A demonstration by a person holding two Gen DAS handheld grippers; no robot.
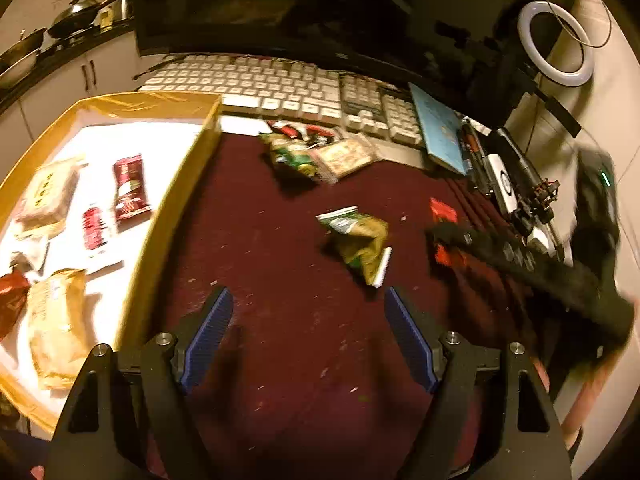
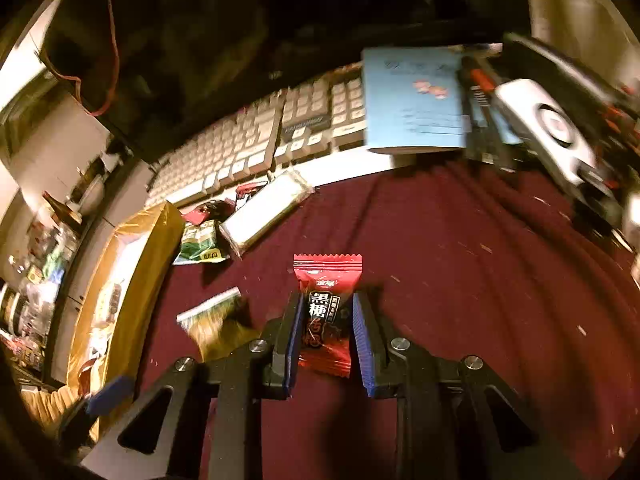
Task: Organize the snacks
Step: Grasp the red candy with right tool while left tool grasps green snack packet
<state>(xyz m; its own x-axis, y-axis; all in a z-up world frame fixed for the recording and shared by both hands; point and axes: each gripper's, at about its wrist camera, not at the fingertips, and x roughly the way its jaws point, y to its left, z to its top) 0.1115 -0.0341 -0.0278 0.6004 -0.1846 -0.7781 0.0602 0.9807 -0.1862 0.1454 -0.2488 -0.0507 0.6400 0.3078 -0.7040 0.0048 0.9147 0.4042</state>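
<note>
My right gripper [image 2: 325,300] is shut on a red and black snack packet [image 2: 327,312] just above the dark red cloth; the packet also shows in the left wrist view [image 1: 443,213] under the blurred right gripper [image 1: 440,236]. My left gripper [image 1: 308,294] is open and empty over the cloth. A green and yellow packet [image 1: 358,242] lies just beyond it and shows in the right wrist view [image 2: 212,320]. More packets [image 1: 294,152] lie near the keyboard. A yellow-rimmed box [image 1: 176,200] at the left holds several snacks [image 1: 128,186].
A white keyboard [image 1: 280,88] and a dark monitor [image 1: 280,4] stand at the back. A blue booklet [image 1: 438,132], pens and gadgets [image 1: 504,176] lie at the right, with a ring light [image 1: 554,44] behind. A clear wrapped pack [image 2: 266,210] lies by the keyboard.
</note>
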